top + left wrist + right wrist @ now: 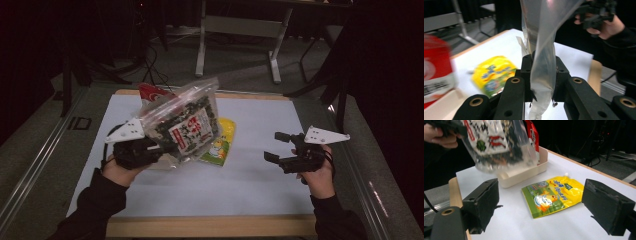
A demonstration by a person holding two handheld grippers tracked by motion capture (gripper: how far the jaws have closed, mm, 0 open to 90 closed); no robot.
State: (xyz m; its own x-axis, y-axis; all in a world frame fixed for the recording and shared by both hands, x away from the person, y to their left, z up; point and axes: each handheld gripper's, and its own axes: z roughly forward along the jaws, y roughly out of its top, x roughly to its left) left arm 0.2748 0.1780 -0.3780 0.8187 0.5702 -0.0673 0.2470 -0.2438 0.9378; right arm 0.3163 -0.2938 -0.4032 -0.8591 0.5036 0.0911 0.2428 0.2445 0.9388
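A clear bag of dark seaweed snack [185,122] with a white and red label hangs tilted above the table. My left gripper [150,147] is shut on its lower edge. In the left gripper view the clear film [544,62] runs up between the two black jaws. A yellow and green pouch [222,142] lies flat on the white tabletop, just right of the bag. My right gripper [272,146] is at the right, open, with nothing between its pads. In the right gripper view the pouch [551,195] lies beyond the wide-apart jaws, and the bag [496,142] hangs at the upper left.
A cream tray [524,175] sits on the white table [260,185] under the lifted bag, with a red package [532,135] standing in it. A wooden edge [210,225] borders the table at the front. Desk legs [275,60] and a chair [330,75] stand on the floor behind.
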